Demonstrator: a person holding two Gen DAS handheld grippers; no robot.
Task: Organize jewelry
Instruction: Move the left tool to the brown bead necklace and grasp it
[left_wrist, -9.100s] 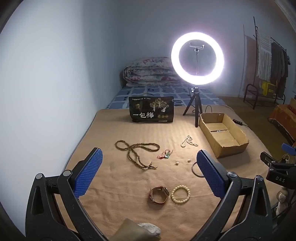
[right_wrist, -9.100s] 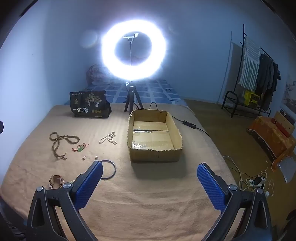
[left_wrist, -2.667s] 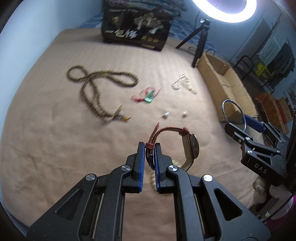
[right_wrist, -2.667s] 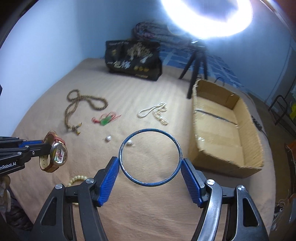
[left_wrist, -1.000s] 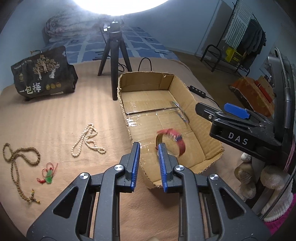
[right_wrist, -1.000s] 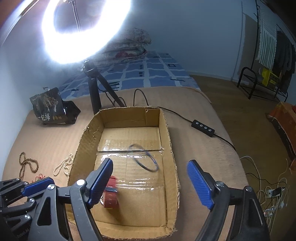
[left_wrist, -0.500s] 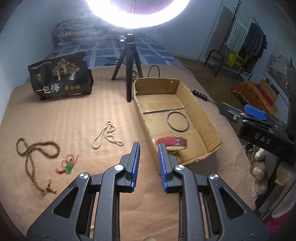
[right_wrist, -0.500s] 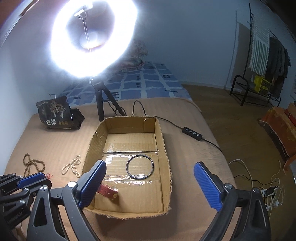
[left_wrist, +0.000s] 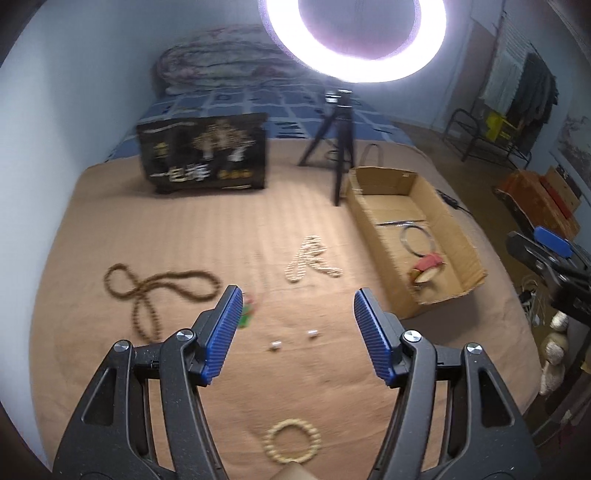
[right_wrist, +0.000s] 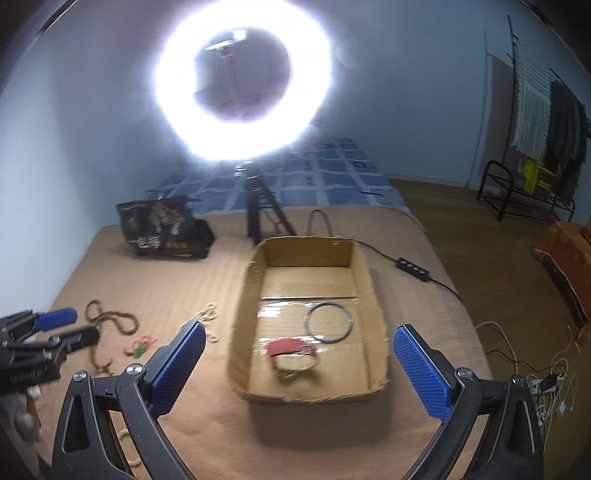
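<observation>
A tan blanket (left_wrist: 184, 236) covers a bed; the left gripper (left_wrist: 295, 325) hangs above it, fingers spread wide and holding nothing; the right gripper (right_wrist: 299, 354) is likewise spread and empty, in front of a cardboard box (right_wrist: 369, 280). Inside the box lie a red-strapped watch (right_wrist: 291, 354) and a dark bangle (right_wrist: 328, 323). On the blanket left of the box: a pale necklace (left_wrist: 310, 264), a brown bead strand (left_wrist: 155, 291), two small beads (left_wrist: 295, 339), and a cream bracelet (left_wrist: 291, 441) nearest the camera. A ring light (right_wrist: 240, 81) glows behind.
</observation>
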